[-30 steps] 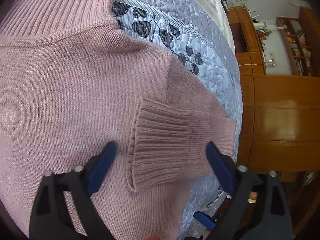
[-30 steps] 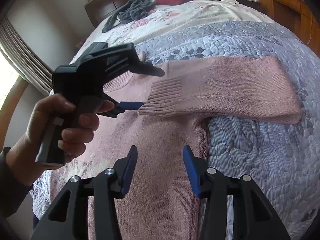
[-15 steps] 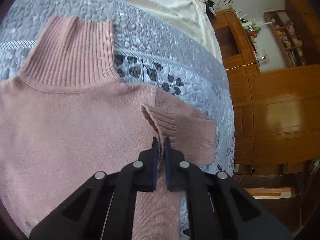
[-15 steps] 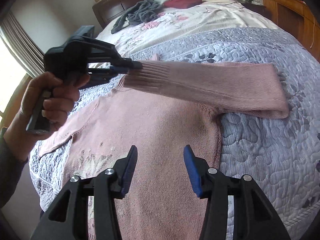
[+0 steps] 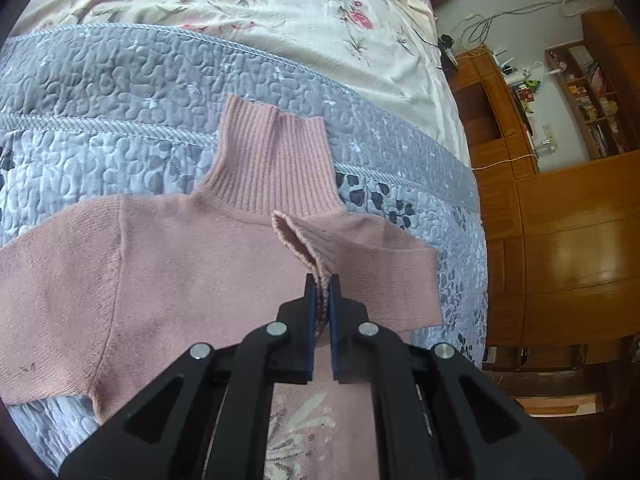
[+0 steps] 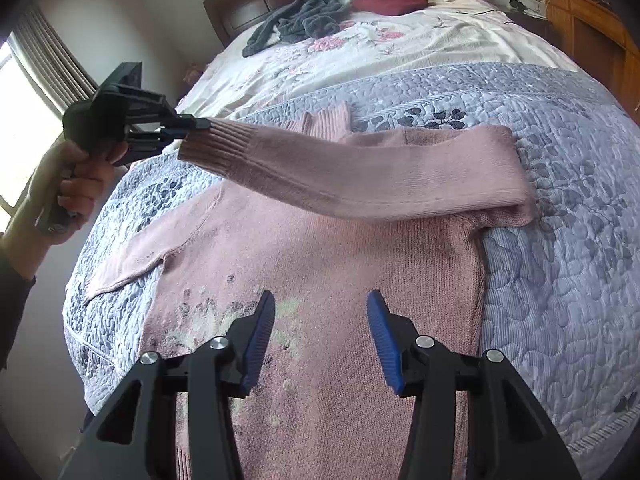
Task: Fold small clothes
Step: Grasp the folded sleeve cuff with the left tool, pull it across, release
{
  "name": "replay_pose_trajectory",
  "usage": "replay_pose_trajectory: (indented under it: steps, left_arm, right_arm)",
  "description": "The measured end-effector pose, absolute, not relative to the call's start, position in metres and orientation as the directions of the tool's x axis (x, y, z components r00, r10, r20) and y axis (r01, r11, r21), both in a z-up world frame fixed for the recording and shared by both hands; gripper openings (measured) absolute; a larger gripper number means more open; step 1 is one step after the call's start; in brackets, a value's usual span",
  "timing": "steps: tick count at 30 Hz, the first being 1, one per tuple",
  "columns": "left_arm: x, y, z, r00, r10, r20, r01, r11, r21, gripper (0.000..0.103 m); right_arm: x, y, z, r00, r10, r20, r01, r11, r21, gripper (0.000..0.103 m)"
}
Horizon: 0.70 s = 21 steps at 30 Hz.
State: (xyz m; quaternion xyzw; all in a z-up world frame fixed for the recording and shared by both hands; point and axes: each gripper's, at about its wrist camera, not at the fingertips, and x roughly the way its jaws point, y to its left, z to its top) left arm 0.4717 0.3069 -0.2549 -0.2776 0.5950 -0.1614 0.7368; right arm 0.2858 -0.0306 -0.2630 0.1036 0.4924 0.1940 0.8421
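The left gripper [image 5: 322,280] pinches the pink sweater's [image 6: 340,288] cuff [image 6: 216,148] above the quilt [image 6: 560,200]; the right gripper [image 6: 321,336] hovers agape.

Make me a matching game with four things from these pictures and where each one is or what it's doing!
Things:
1. left claw
2. right claw
3. grey clothes
4. pink sweater's collar

States:
A. lying flat on the grey quilt
B. open, holding nothing
C. piled at the far end of the bed
D. shut on the sleeve cuff

Pairs: 1-D, 2-B, 3-C, 4-A
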Motion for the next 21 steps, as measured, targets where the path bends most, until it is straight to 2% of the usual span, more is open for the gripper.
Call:
replay_pose_trajectory:
  steps: [21]
  left_arm:
    - [0.452,0.44,-0.344,0.169,-0.464,-0.87,-0.312,0.812,-0.493,0.004]
  right_arm:
    - [0.288,-0.016,-0.279,0.402,0.426,-0.81,-0.224,0.904,0.364,0.049]
